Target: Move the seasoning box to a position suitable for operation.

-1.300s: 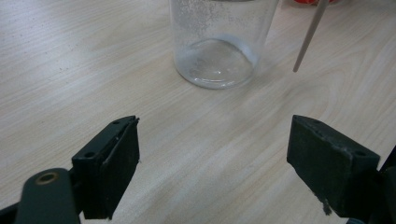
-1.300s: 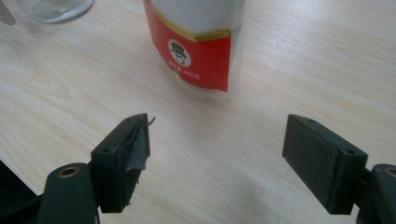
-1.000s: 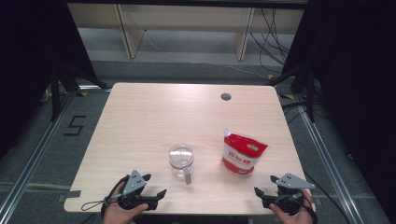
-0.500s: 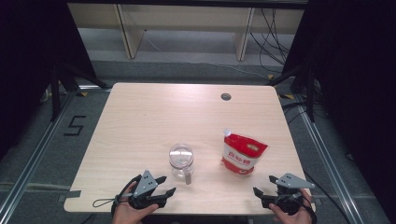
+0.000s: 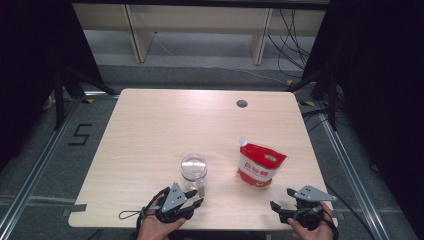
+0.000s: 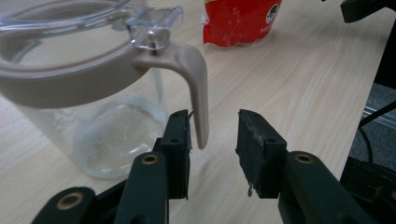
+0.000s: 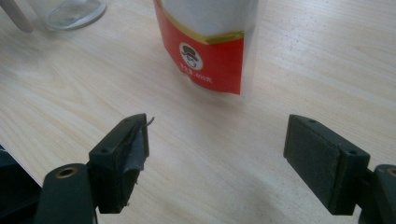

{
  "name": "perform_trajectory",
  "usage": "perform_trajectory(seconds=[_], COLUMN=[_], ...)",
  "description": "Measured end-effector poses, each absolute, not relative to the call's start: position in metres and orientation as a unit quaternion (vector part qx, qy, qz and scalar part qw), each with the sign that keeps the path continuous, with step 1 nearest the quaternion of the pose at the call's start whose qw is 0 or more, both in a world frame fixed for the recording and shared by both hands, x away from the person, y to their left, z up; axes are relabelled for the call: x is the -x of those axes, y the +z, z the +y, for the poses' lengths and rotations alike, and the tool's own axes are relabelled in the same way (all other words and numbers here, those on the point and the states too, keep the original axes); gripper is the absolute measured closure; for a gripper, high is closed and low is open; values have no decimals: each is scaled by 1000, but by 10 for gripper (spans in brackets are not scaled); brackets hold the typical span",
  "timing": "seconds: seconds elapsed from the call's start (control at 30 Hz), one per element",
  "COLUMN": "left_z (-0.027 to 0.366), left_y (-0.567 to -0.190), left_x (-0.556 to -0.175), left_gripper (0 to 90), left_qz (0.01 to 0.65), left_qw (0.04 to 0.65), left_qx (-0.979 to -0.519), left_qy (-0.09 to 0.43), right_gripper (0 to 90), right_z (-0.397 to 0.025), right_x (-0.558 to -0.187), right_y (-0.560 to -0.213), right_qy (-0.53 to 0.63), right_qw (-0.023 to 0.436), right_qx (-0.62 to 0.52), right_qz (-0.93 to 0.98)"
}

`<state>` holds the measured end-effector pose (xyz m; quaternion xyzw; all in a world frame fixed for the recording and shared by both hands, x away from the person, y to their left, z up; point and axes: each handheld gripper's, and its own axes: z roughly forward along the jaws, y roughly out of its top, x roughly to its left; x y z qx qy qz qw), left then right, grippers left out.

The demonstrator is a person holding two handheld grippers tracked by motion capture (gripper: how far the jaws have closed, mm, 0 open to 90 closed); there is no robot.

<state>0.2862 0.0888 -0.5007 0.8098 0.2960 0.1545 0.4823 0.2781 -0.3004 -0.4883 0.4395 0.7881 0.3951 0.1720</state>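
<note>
Closer now, left gripper [image 6: 212,144] straddles clear jug's [image 6: 93,93] curved beige handle [image 6: 196,88].

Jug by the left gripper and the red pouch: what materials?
Jug: clear wall, probably glass or hard plastic, the table shows through it; beige collar and handle look like matte moulded plastic. Red pouch: glossy printed plastic film, judging by its sheen and soft, creased top.

High view overhead facing forward, gripper views low and close, all sharing red pouch [image 5: 260,164].
</note>
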Motion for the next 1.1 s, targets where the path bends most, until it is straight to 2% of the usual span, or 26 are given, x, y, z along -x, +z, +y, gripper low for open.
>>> perform_trajectory(seconds=[0.2, 0.57, 0.8, 0.87, 1.1], left_z=[84, 75, 79, 82, 104], left_y=[-501, -501, -499, -499, -496], left_x=[-292, -304, -305, -304, -304], left_gripper=[668, 800, 810, 809, 792], left_qz=[299, 310, 312, 317, 317], left_qw=[479, 483, 483, 484, 472], left_qx=[-810, -804, -806, -804, -812], left_qy=[157, 157, 144, 141, 133], right_gripper=[229, 229, 229, 229, 229], right_z=[-301, -301, -300, -302, -304], right_x=[-279, -280, -278, -280, -280], right_y=[-489, -490, -489, -489, -490], right_qy=[395, 396, 395, 393, 393], right_qw=[173, 166, 164, 177, 181], right_qx=[-433, -429, -441, -430, -436], right_qz=[792, 795, 789, 793, 789])
